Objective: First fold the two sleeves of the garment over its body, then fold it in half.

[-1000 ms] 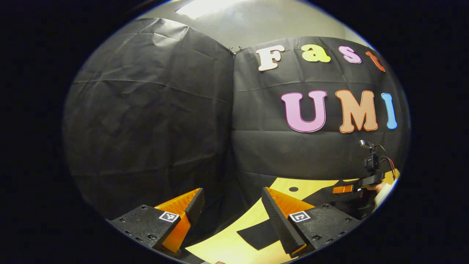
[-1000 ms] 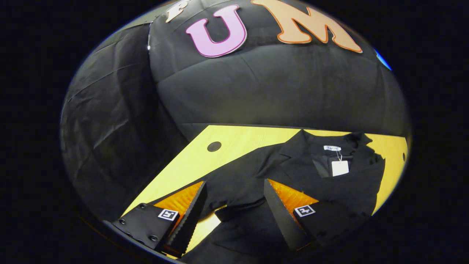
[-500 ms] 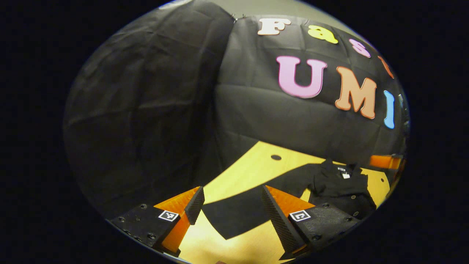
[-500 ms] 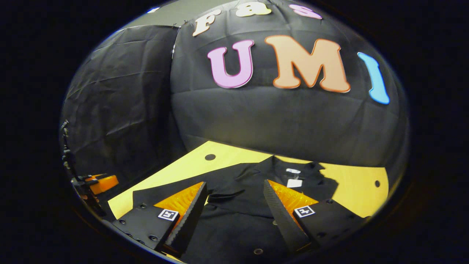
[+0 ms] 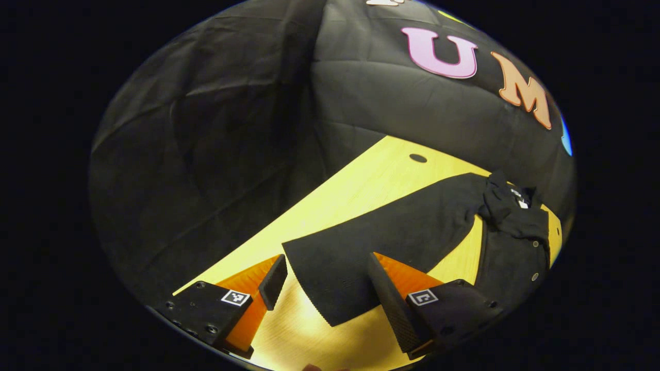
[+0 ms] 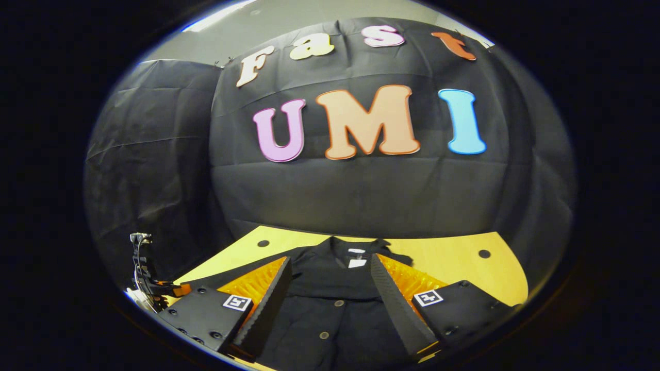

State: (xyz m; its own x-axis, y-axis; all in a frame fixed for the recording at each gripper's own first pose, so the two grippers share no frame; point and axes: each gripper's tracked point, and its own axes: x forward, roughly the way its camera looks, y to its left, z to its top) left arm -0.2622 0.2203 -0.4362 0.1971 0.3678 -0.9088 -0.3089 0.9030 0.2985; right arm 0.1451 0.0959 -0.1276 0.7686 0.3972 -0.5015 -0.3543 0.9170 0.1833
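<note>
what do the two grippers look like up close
The left gripper and the right gripper match: wedge-shaped fingers with orange ribbed sides and black serrated pads, on black screwed plates, each bearing a small square black-and-white marker.

The garment point(image 5: 412, 232) is matt black cloth with small shiny buttons point(image 6: 339, 303) and a white paper tag point(image 6: 355, 263), lying on a smooth, pale wooden table point(image 5: 361, 185), while the fingers point(image 5: 392, 304) carry ribbed black pads.
</note>
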